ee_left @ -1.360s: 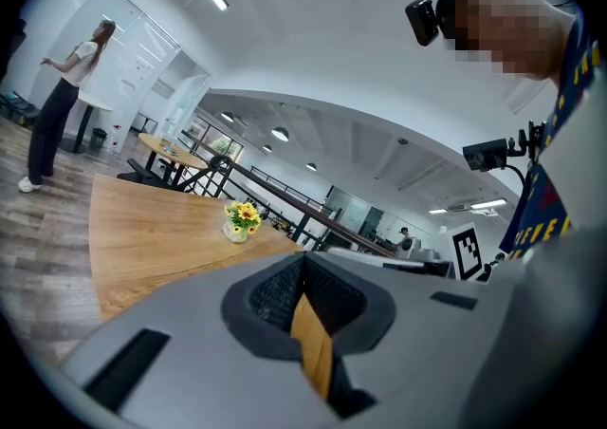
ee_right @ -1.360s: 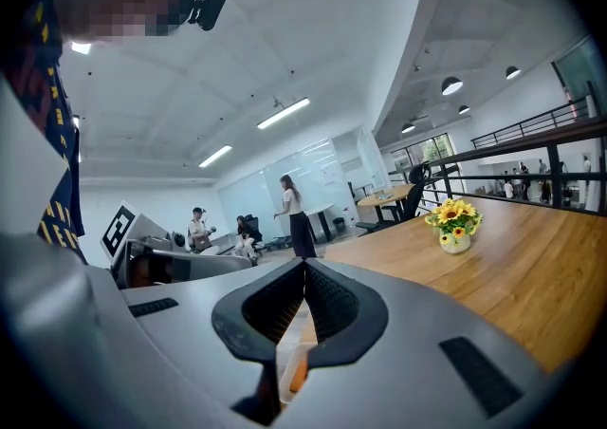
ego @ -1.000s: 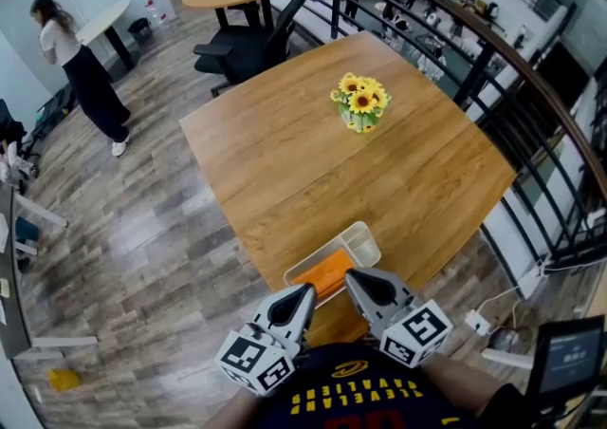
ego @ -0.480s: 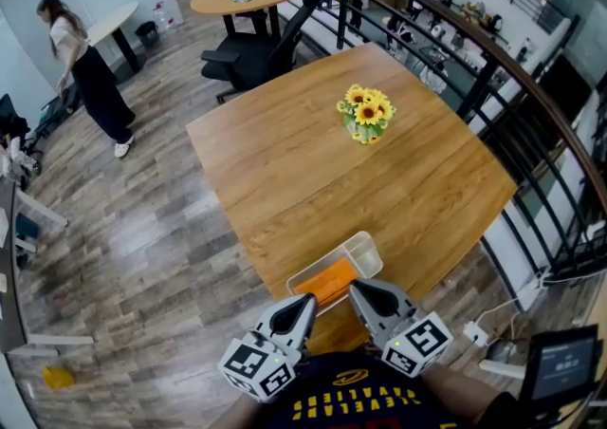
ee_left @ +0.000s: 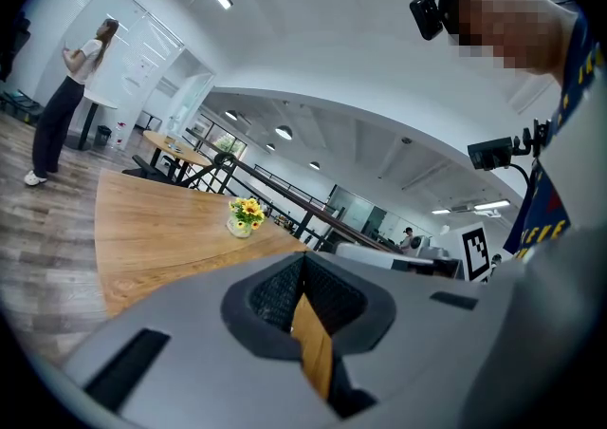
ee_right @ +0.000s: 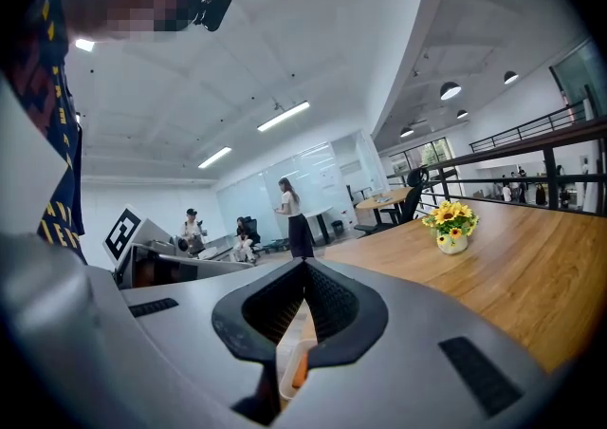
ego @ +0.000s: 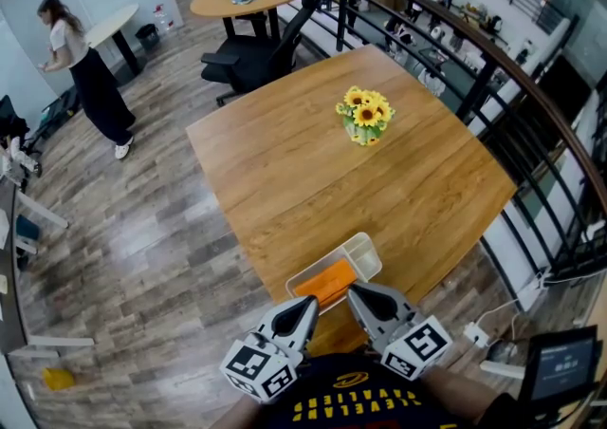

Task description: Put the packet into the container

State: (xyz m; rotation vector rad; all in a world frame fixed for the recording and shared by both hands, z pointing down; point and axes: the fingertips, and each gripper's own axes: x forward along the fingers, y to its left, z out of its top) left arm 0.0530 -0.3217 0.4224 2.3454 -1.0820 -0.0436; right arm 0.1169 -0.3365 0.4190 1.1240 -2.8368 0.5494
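Here, a square wooden tabletop (ego: 285, 161) stands on a plank floor (ego: 142, 247) beside a dark railing (ego: 531, 76), with sunflowers (ego: 365, 114) mid-table. A clear container (ego: 365, 249) sits at the near edge, partly hidden behind the left gripper (ego: 309, 306) and right gripper (ego: 351, 291), whose jaws are together and empty. A flat orange packet (ego: 327, 280) lies inside it.

Orange packet (ego: 327, 282) in a translucent whitish container (ego: 365, 249). Warm brown wood grain across the counter (ego: 285, 171). Yellow sunflowers (ego: 365, 112) with green leaves. Grey left gripper (ego: 310, 303) and right gripper (ego: 351, 290), black ribbed fingers (ee_left: 270, 296), black-and-white square markers on the cubes (ego: 258, 368). Grey-brown plank pattern on the floor (ego: 142, 228).
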